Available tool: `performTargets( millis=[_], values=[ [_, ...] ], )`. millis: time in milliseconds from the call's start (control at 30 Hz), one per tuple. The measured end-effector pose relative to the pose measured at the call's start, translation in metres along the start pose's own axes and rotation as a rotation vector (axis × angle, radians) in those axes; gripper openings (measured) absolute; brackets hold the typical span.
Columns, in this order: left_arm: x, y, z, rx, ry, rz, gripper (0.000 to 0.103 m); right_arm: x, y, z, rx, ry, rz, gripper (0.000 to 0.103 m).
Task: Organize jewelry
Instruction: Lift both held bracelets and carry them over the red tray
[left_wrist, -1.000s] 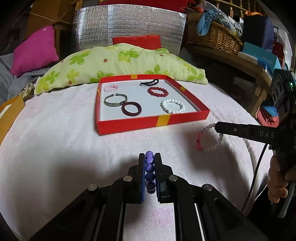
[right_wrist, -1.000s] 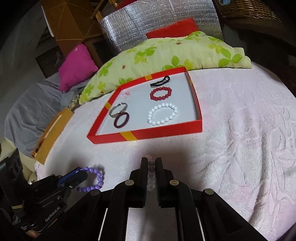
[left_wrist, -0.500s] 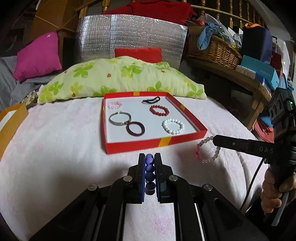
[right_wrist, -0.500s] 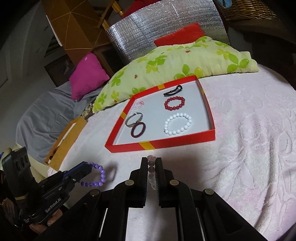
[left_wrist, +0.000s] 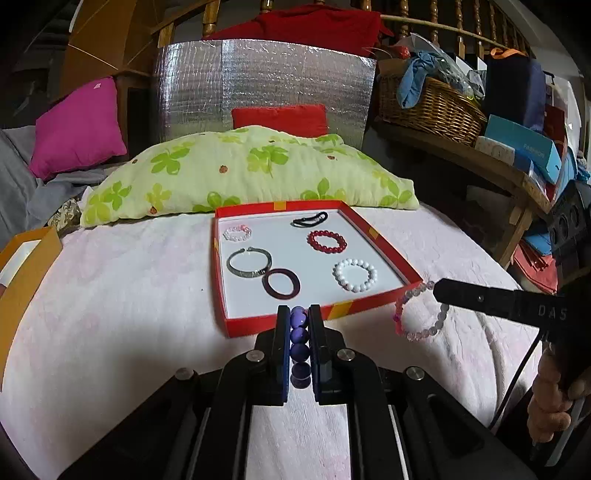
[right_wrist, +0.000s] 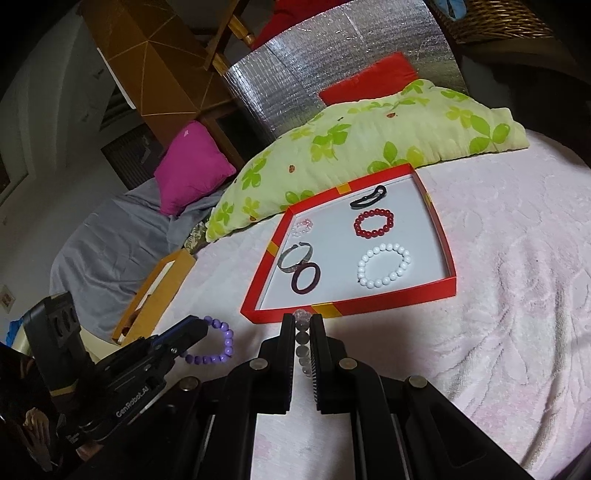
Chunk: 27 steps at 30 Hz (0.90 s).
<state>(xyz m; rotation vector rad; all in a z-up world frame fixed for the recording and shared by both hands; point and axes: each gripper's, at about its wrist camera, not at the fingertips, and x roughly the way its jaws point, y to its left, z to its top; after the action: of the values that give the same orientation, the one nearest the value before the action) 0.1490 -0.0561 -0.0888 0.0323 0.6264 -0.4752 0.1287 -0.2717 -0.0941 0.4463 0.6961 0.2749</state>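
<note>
A red tray (left_wrist: 364, 307) (right_wrist: 388, 297) with a white floor lies on the pink bedspread. It holds a white bead bracelet (left_wrist: 355, 274) (right_wrist: 384, 265), a red bead bracelet (left_wrist: 326, 240), a silver bangle (left_wrist: 249, 262), a dark red ring (left_wrist: 280, 283), a small pink bracelet (left_wrist: 237, 233) and a black clip (left_wrist: 309, 219). My left gripper (left_wrist: 298, 317) is shut on a purple bead bracelet (left_wrist: 298, 334) (right_wrist: 216, 341), held above the bedspread just before the tray's near wall. My right gripper (right_wrist: 303, 320) is shut on a clear-and-pink bead bracelet (left_wrist: 419, 313) (right_wrist: 303, 338), near the tray's front right corner.
A green flowered pillow (left_wrist: 243, 173) lies behind the tray. An orange box (left_wrist: 22, 273) (right_wrist: 155, 291) sits at the bed's left edge. A magenta cushion (left_wrist: 77, 125), silver foil panel (left_wrist: 262, 81) and a wicker basket (left_wrist: 432, 107) on a wooden shelf stand beyond.
Both grippers have risen and moved toward the tray with their bracelets; the tray now sits closer to both grippers' tips. Both stay shut.
</note>
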Motion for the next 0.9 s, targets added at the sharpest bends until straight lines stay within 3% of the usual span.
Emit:
performTargets(
  millis=[500, 900],
  values=[
    [0.008, 0.000, 0.021, 0.035, -0.021, 0.016, 0.010, 0.002, 0.006, 0.021, 0.001, -0.037, 0.005, 0.009],
    [0.014, -0.006, 0.024, 0.029, -0.003, 0.046, 0.010, 0.005, 0.016, 0.026, -0.045, -0.063, -0.058, 0.009]
  ],
)
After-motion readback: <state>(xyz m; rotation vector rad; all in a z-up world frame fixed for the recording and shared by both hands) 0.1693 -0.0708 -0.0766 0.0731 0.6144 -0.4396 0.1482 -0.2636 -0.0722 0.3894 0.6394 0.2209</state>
